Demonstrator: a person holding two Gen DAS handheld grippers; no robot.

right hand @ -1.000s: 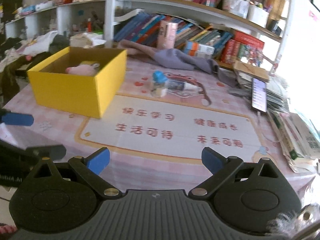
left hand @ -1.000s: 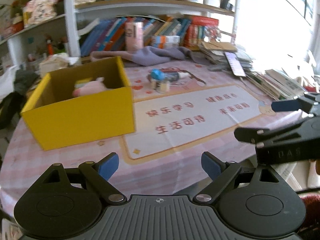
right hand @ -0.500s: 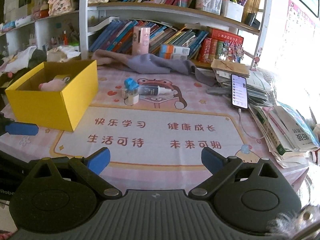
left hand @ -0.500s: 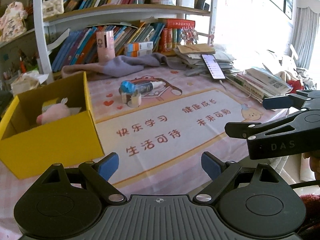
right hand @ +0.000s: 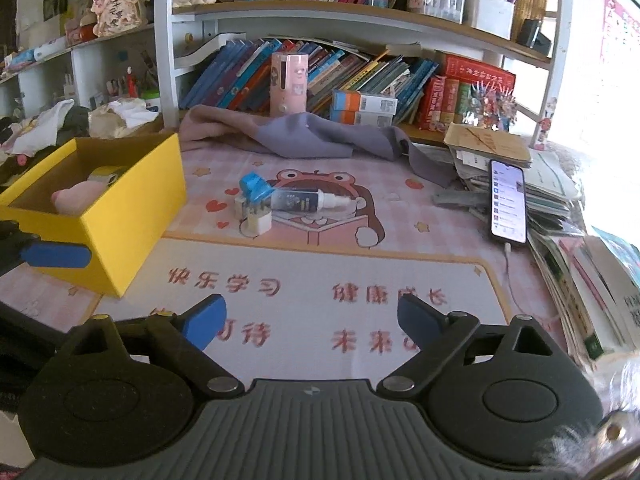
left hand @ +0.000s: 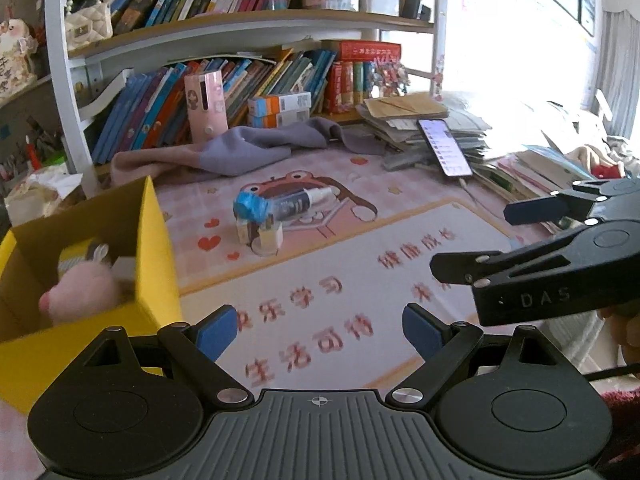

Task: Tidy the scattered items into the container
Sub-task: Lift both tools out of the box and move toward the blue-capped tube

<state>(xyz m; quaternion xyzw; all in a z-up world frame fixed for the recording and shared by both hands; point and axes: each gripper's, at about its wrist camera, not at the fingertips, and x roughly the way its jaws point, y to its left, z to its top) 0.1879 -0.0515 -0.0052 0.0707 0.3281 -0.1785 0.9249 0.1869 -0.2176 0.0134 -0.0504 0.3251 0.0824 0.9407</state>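
Since the earlier frame both grippers came closer to the small pile in the mid of the mat, and the box (right hand: 132, 216) now sits more to the left of both views. The right gripper (right hand: 310, 318) has just been closing a little, but its jaws stand wide apart w/ nothing between them. The left gripper (left hand: 318, 330) is also wide apart and empty.

The bottle (right hand: 308, 200) lies on its side, its far-left end touching the blue item (right hand: 256, 188); the white cubes (right hand: 256, 220) sit just near of them. A pink toy (right hand: 74, 200) is already in the box.

To do the step well, I think: take one piece only, approx. the bottle at its body, jaws across the short side. Come low, so the cubes are not pushed away.
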